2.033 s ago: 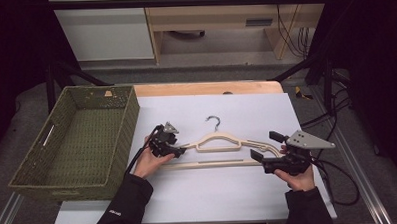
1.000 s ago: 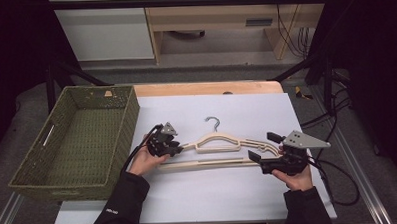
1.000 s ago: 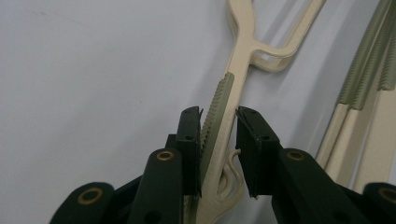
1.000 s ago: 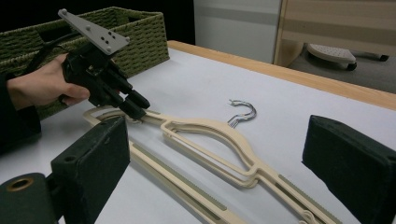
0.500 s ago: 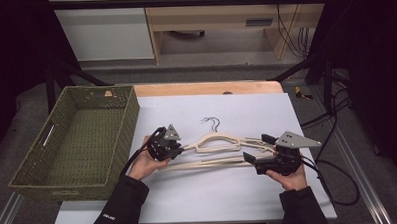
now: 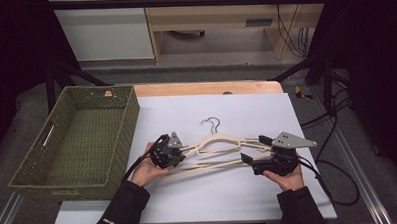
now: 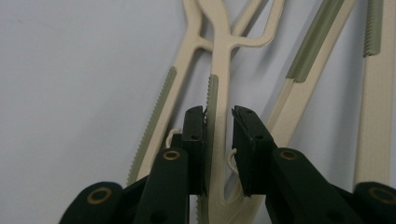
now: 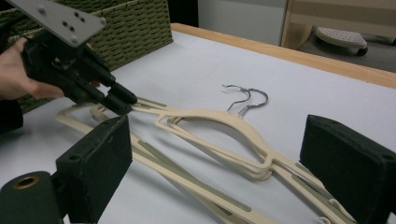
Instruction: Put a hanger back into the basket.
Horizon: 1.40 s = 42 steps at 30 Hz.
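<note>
Left gripper [image 7: 218, 122] jaws were narrow, set either side of one cream hanger arm w/ its grey-green ribbed strip; one pad touched the strip, the other pad [image 7: 247, 140] sat just off it, so a firm clamp can't be confirmed. In the high view that gripper [image 6: 180, 153] met the hangers [image 6: 218, 144] at their end nearer the basket [image 6: 38, 176], w/ the left hand [image 6: 147, 169] behind it. Right gripper [image 8: 217, 154] jaws stood wide apart, holding nothing, w/ the hangers' far-end arms running between and below the pads. In the high view it [image 6: 253, 149] sat at the hangers' end away from the basket, grey plate on top, right hand [image 6: 286, 178] beneath, cable trailing off toward the table edge. There were two hangers, stacked and slightly fanned, w/ metal hooks [image 6: 210, 123] pointing away from the person; whether they were lifted or flat on the sheet can't be told. They lay on a white sheet [image 6: 209, 201] covering the table [image 6: 205, 87], just beside the basket, not touching it. The woven green basket sat at the table's left end, beside the sheet.
</note>
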Each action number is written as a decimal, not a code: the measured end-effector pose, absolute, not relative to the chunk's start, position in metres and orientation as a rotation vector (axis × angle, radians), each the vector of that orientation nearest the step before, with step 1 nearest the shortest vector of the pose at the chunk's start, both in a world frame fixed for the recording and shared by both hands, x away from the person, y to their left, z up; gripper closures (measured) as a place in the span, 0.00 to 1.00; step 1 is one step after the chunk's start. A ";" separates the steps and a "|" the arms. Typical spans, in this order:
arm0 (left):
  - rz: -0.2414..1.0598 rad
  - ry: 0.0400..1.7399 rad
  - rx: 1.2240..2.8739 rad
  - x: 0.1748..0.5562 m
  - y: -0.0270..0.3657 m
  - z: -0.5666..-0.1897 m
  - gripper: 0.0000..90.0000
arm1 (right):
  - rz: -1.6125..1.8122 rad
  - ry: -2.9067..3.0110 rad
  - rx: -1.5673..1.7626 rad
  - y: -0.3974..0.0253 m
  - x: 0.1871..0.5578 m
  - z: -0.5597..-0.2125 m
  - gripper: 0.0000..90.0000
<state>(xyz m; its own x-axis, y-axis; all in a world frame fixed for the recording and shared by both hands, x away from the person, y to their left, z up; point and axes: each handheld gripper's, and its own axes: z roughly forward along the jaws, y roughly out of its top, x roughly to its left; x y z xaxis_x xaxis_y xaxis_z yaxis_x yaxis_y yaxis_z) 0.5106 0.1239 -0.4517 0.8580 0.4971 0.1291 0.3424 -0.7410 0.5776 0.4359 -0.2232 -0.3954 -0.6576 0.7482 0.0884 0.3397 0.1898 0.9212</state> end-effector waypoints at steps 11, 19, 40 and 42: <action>0.301 0.674 2.428 0.518 0.124 -0.459 0.69 | 1.463 2.089 1.019 -0.224 0.436 -0.395 0.10; 0.205 0.717 2.392 0.532 0.126 -0.465 0.75 | 1.461 2.094 1.016 -0.224 0.436 -0.395 0.10; 0.524 0.577 2.393 0.480 0.113 -0.426 0.88 | 1.448 2.127 1.054 -0.205 0.445 -0.401 0.14; 0.535 0.582 2.382 0.475 0.113 -0.425 0.88 | 1.432 2.130 1.053 -0.199 0.449 -0.402 0.14</action>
